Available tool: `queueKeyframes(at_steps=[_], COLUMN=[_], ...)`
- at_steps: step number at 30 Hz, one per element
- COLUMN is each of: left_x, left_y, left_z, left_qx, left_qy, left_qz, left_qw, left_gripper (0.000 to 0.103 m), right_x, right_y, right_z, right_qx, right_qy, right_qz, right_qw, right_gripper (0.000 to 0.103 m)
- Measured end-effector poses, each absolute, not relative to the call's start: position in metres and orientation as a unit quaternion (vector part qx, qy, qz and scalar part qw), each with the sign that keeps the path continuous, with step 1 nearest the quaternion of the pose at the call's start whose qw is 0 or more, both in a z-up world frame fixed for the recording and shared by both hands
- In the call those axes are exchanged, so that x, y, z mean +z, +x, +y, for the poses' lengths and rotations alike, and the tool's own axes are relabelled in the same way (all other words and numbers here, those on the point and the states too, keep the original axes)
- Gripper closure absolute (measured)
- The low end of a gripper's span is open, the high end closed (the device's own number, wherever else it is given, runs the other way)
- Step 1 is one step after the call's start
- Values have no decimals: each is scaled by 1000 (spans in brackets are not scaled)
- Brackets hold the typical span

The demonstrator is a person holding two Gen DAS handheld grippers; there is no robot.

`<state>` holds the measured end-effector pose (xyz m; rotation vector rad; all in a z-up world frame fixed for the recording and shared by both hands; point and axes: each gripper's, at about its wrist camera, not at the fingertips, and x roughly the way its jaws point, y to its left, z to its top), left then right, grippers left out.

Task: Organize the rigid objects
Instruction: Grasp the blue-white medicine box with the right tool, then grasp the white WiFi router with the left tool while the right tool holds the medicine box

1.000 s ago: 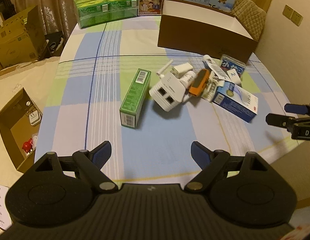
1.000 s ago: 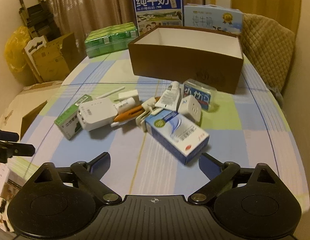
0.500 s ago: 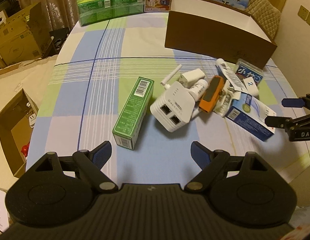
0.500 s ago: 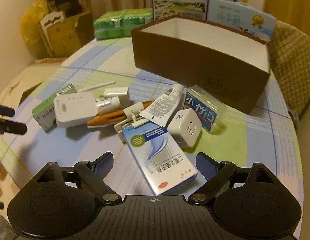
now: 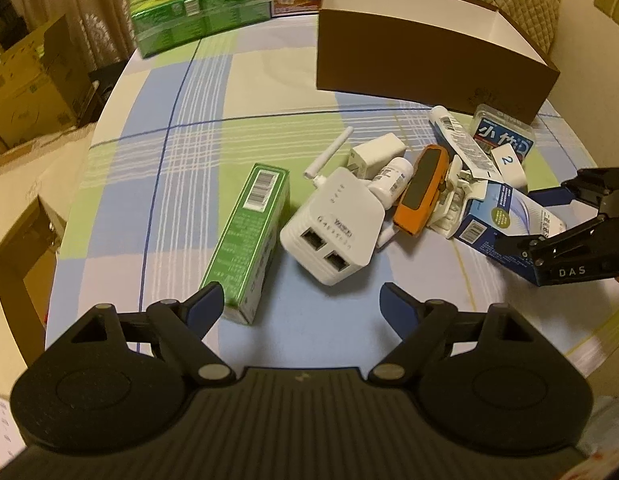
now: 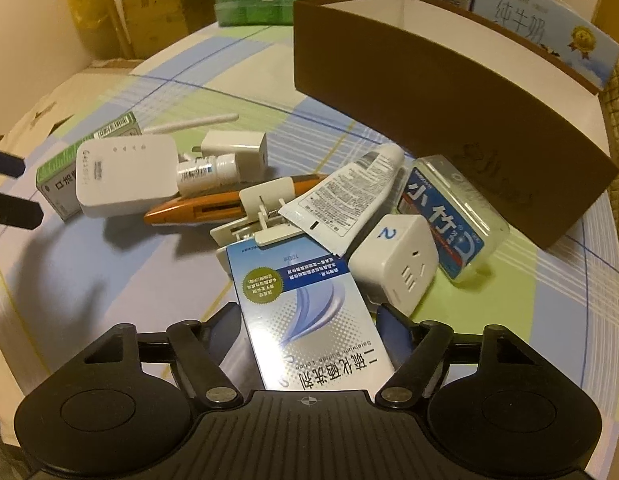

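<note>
Below centre in the right wrist view, our right gripper (image 6: 309, 328) has been closing around the blue-and-white box (image 6: 309, 320), pads not visibly pressing, while our left gripper (image 5: 299, 304) gapes empty at lower centre.

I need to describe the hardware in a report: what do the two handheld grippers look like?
Both are matte black plastic. The left gripper and right gripper each have a ribbed centre, two round housings, silver pivot screws and angled fingers with blue pads. White letters "DAS" mark the right one's side.
</note>
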<state>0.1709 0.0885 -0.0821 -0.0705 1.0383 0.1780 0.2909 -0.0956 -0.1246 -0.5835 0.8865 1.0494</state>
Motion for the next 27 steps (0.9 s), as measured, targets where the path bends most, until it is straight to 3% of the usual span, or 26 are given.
queueKeyframes(at_steps=[12, 27], left_x=[-85, -87], left_y=[197, 221], left_z=[64, 48], left_qx=[35, 0], left_qy=[18, 112], left_qz=[490, 475], left_qw=[871, 873], left_gripper=[24, 28], right_x=[-123, -97], right_y=[276, 287], right_z=[-115, -178], right_qx=[480, 419], right_qy=[-276, -207], right_qz=[386, 406], right_qw=[738, 785], right_gripper=[39, 39])
